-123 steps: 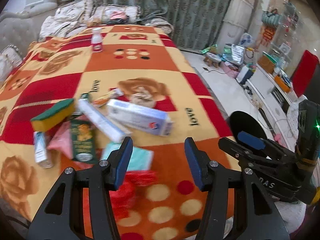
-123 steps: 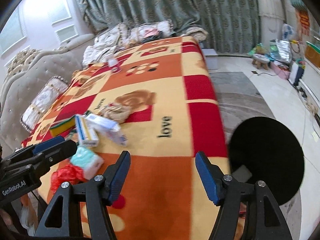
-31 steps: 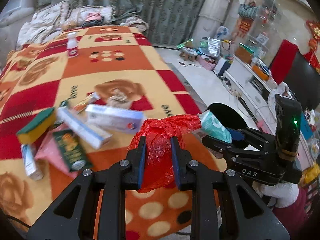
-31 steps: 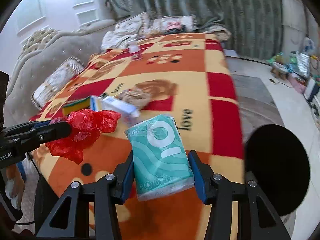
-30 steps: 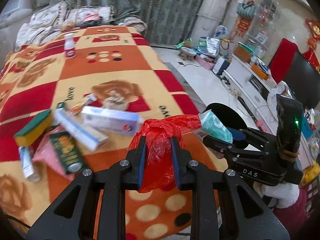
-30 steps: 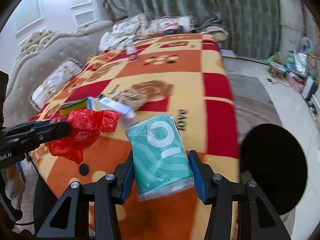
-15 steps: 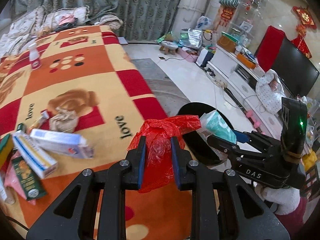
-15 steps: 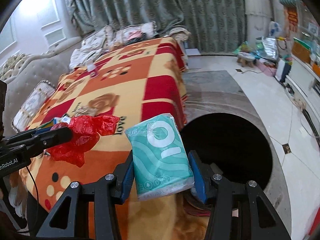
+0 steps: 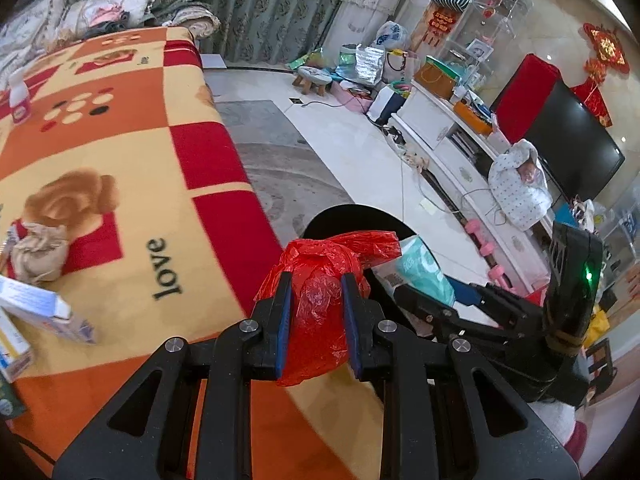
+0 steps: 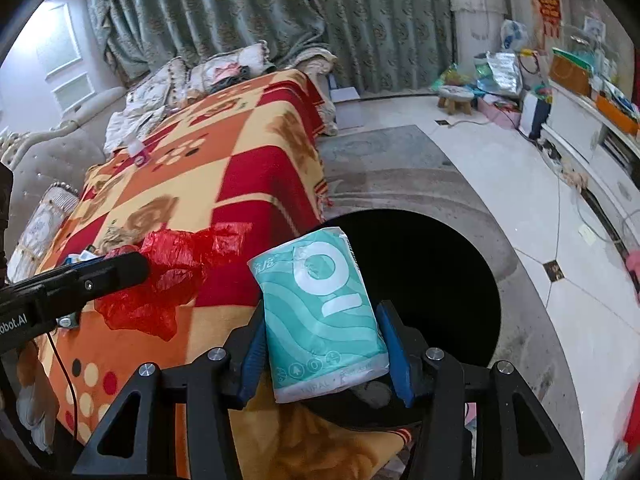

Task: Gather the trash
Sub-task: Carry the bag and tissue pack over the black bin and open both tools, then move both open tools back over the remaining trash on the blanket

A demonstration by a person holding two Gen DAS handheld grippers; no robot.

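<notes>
My left gripper (image 9: 316, 292) is shut on a crumpled red plastic bag (image 9: 320, 300), held in the air over the blanket's right edge; the bag also shows in the right wrist view (image 10: 168, 276). My right gripper (image 10: 324, 340) is shut on a teal tissue pack (image 10: 324, 320), held over the near rim of a round black bin (image 10: 432, 272) on the floor. In the left wrist view the right gripper (image 9: 432, 292) and the tissue pack (image 9: 424, 268) sit just right of the bag, above the bin (image 9: 340, 220).
More trash lies on the orange-red blanket (image 9: 120, 152) at the left: a crumpled brown paper ball (image 9: 38, 248), a white-blue box (image 9: 44, 308), a small bottle (image 9: 19, 98) far back. A white TV cabinet (image 9: 460, 152) stands at the right.
Both grippers swung right, away from the trash pile and toward the black bin, each still holding its item. The tissue pack now hangs over the bin's rim.
</notes>
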